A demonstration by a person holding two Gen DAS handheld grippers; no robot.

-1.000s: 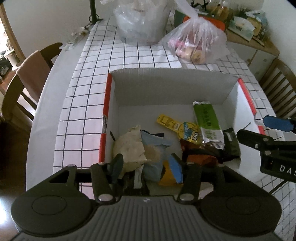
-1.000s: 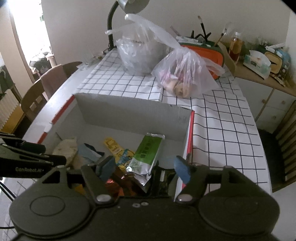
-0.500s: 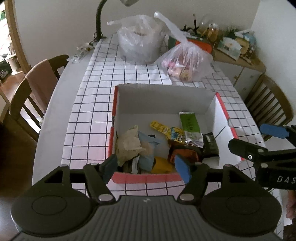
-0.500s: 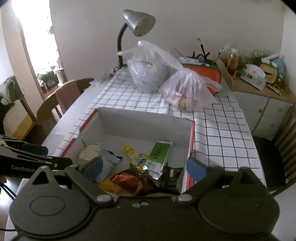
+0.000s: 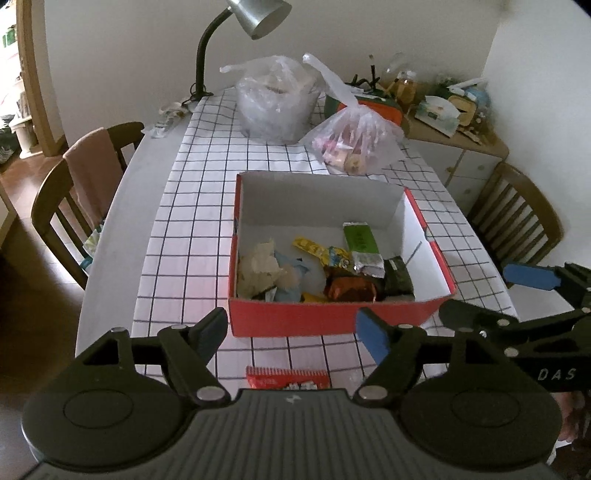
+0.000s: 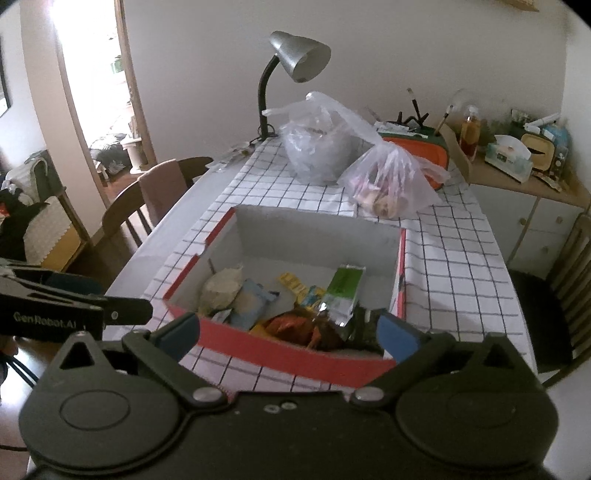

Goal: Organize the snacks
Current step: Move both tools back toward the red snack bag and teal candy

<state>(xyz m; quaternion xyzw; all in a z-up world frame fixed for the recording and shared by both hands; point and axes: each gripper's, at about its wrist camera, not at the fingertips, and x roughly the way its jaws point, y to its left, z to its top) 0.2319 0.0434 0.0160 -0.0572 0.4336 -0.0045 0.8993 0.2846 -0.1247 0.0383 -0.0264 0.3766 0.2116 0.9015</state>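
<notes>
**Both hand-held grippers open above the snack box**

On the bench (image 5: pixel 122 229), with its checked cloth, I see one red box (image 5: pixel 332 321) with white inner walls, and the snacks lie inside it. I count about seven packets: a pale crumpled one (image 5: pixel 258 266) and a light blue one (image 5: pixel 291 280) at the left, a yellow packet (image 5: pixel 317 251), a green wrapper (image 5: pixel 360 240) whose long axis runs toward the far wall, an orange-brown one (image 5: pixel 349 290), a dark one (image 5: pixel 397 277), and a yellow scrap by the near wall. No print on them is legible to me. One red packet (image 5: pixel 286 378) lies outside, just before the box.

My left hand-held gripper (image 5: pixel 291 332) has just been opening; nothing sits between its fingers. My right hand-held gripper (image 6: pixel 288 330) has likewise spread wide and holds nothing. Its side reads "DAS"; the left one's reads "GenRobot.AI".

Two clear plastic bags (image 5: pixel 277 99) (image 5: pixel 354 144) stand beyond the box, beside one grey lamp (image 5: pixel 255 18).
</notes>
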